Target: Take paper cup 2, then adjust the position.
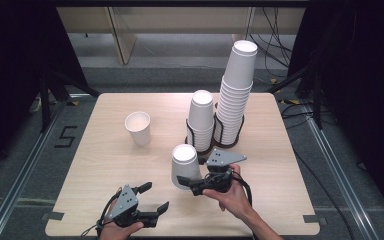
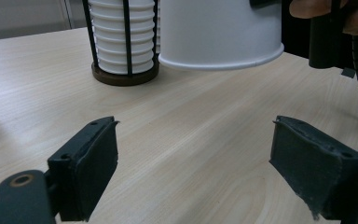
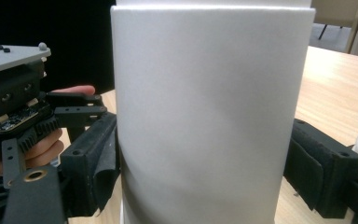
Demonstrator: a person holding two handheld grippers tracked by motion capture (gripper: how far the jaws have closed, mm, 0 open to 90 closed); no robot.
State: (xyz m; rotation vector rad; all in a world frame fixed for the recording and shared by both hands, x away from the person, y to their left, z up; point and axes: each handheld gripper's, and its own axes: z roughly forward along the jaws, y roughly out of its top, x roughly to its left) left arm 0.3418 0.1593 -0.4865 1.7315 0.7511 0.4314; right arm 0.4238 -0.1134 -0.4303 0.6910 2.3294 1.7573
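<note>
— Nearest the camera, the left tongs (image 1: 152, 199) are seen at the desk's (image 1: 90, 165) front edge, jaws spread wide with nothing but bare wood between them.

— And the right tongs (image 1: 189, 181)?

— Just beyond, they are clamped on an upside-down paper cup (image 1: 184, 167), one pad pressed to each side of its wall. In the left gripper view the rim of that cup (image 2: 221, 58) appears lifted slightly off the wood.

— How is the cup oriented?

— Its long axis is kept upright, mouth down, base up. It lies ahead and to the right of the left tongs, so the right hand (image 1: 232, 195) is the nearer one.

— What lies farther back?

— Directly behind the held cup, two stacks are racked in a black holder (image 1: 215, 142): a short stack (image 1: 201, 117) and a tall stack (image 1: 236, 95). A single upright cup (image 1: 138, 128) is set apart to the left.

— The coming move?

— Probably a descent to the desk, straight below the cup.
</note>
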